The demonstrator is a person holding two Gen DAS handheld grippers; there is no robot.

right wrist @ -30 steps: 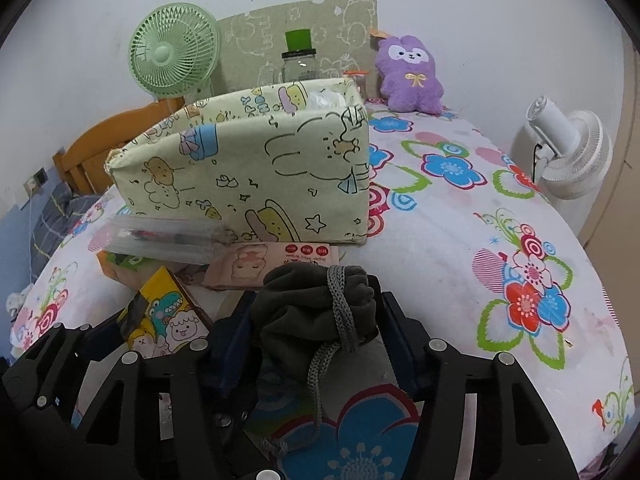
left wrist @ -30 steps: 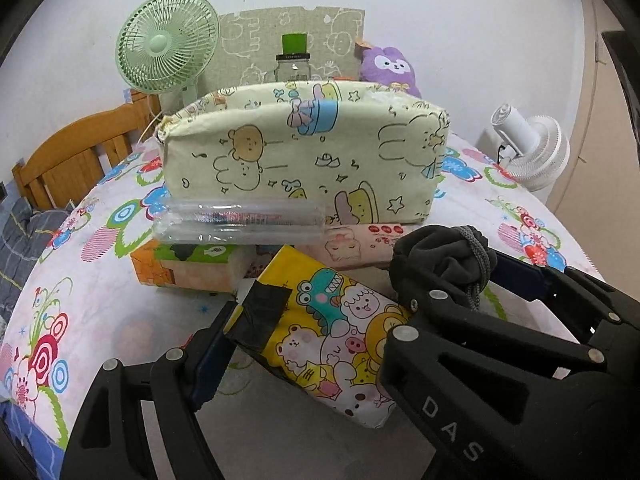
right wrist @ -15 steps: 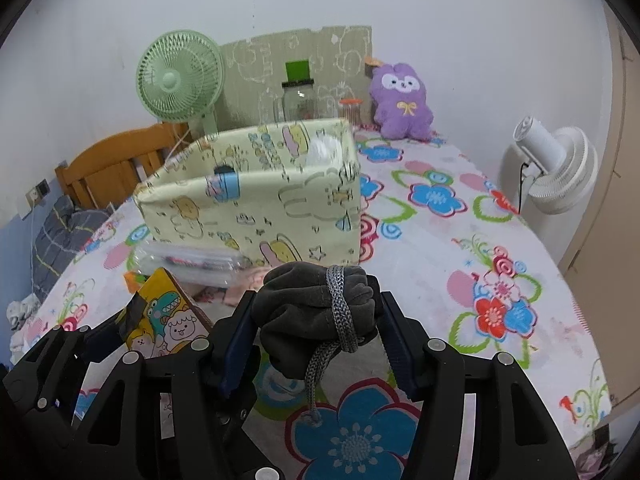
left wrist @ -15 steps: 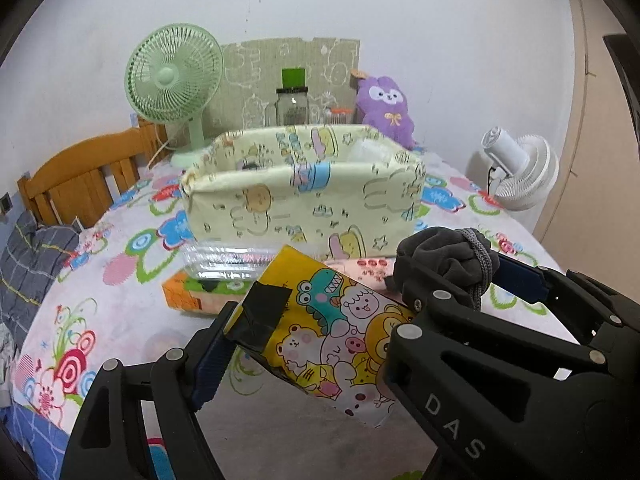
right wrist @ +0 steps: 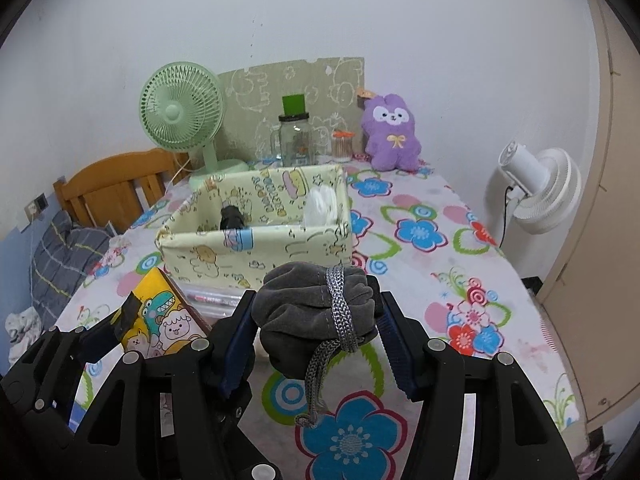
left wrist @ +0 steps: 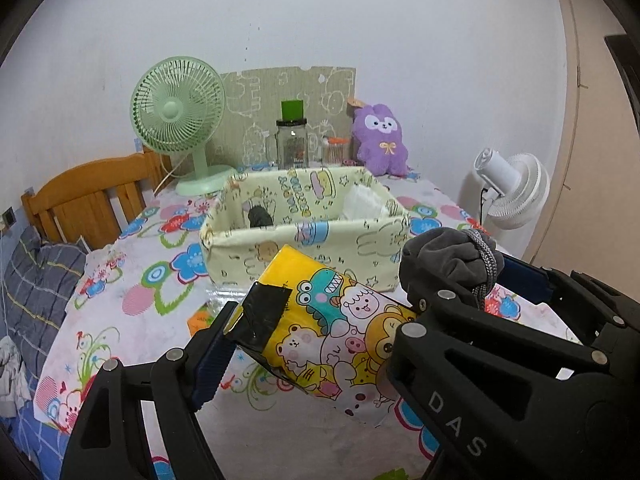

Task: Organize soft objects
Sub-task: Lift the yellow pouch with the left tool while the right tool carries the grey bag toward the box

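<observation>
My left gripper [left wrist: 316, 336] is shut on a yellow tissue pack [left wrist: 340, 320] printed with cartoon animals, held tilted above the table; the pack [right wrist: 160, 320] also shows at the left of the right wrist view. Close beside it, my right gripper [right wrist: 316, 320] is shut on a grey drawstring pouch [right wrist: 304, 304], whose cord hangs down in front; the left wrist view shows this pouch [left wrist: 444, 252] at the right. Beyond both stands a pale yellow fabric basket [left wrist: 304, 230] [right wrist: 256, 236], its top open. Inside it lie a dark object [right wrist: 232, 216] and a white soft item [right wrist: 320, 204].
A floral cloth covers the table [right wrist: 440, 280]. At the back stand a green fan [left wrist: 176, 116], a glass jar [left wrist: 292, 144] and a purple plush [left wrist: 380, 140]. A white fan [right wrist: 540, 192] is off the right edge, a wooden chair [left wrist: 88, 196] at left. A clear plastic case [right wrist: 216, 300] lies before the basket.
Both grippers have risen with their loads still held. The basket, seen side-on before, now sits lower in view with its inside showing.
</observation>
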